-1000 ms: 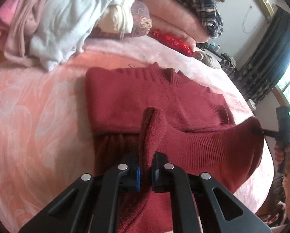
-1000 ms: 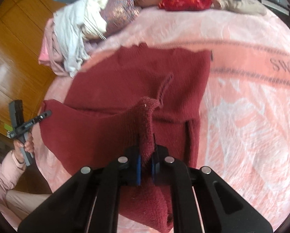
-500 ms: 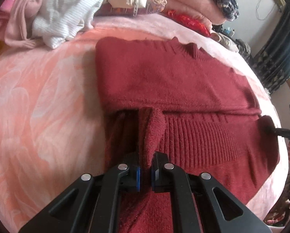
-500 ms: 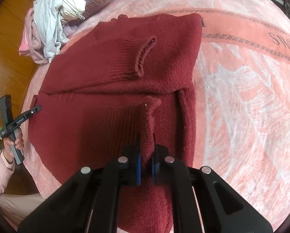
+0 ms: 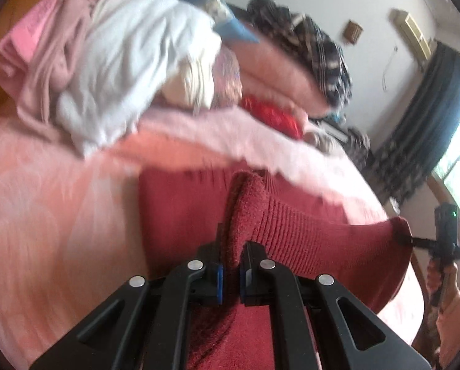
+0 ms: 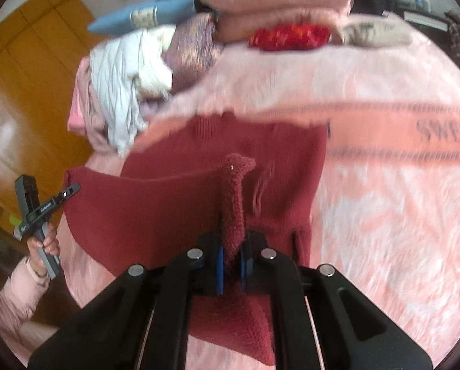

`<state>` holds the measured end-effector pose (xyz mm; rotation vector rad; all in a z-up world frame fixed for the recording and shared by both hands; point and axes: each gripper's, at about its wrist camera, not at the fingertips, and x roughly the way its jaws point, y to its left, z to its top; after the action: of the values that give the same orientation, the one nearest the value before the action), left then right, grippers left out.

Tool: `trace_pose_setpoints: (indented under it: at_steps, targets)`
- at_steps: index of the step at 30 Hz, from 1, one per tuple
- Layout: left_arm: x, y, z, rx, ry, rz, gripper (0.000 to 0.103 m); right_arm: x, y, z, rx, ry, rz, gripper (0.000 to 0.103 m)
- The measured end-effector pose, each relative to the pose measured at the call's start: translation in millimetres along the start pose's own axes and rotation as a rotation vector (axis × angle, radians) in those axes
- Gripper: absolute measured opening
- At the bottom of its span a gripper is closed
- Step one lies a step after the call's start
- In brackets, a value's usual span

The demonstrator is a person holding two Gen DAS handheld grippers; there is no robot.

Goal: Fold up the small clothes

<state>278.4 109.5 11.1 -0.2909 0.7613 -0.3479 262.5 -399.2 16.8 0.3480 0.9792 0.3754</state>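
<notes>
A dark red knit sweater (image 5: 174, 215) lies on the pink bedspread (image 5: 45, 215); it also shows in the right wrist view (image 6: 168, 209). My left gripper (image 5: 231, 273) is shut on one bottom corner of the sweater. My right gripper (image 6: 231, 262) is shut on the other bottom corner. The ribbed hem hangs stretched in the air between them, above the sweater's upper part. Each gripper shows in the other's view, the right one (image 5: 415, 240) and the left one (image 6: 71, 189). Both views are blurred.
A heap of white and pink clothes (image 5: 106, 71) lies at the head of the bed, by folded pink blankets (image 6: 276, 3) and a red item (image 6: 288, 35). A wooden floor (image 6: 14, 108) is to the left, dark curtains (image 5: 421, 117) to the right.
Half a second ago the hem lay low over the sweater's body. Both grippers have since lifted it and pulled it back, so the hem hangs raised again.
</notes>
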Motion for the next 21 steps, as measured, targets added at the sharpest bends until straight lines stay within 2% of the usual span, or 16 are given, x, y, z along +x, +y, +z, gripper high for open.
trace_pose_setpoints:
  at_steps: [4,7,10,15,21]
  targets:
    - [25.2,3.6,37.0,-0.028,-0.030,0.051,0.006,14.4,-1.4,41.4,0.019,-0.022,-0.046,0.006]
    - [57.4,9.6,56.7,-0.029,-0.018,0.095,0.006,41.1,-5.0,74.0,0.027,-0.013,-0.101,0.006]
    - [92.4,18.3,70.1,-0.057,0.007,0.107,0.006,67.2,-11.2,93.5,0.040,-0.006,-0.148,0.006]
    - [150.2,33.3,75.7,-0.072,0.065,0.151,0.006,118.4,-31.6,107.7,0.078,0.036,-0.243,0.006]
    - [193.1,48.7,58.8,-0.056,0.158,0.220,0.006,165.6,-47.7,101.2,0.089,0.092,-0.325,0.006]
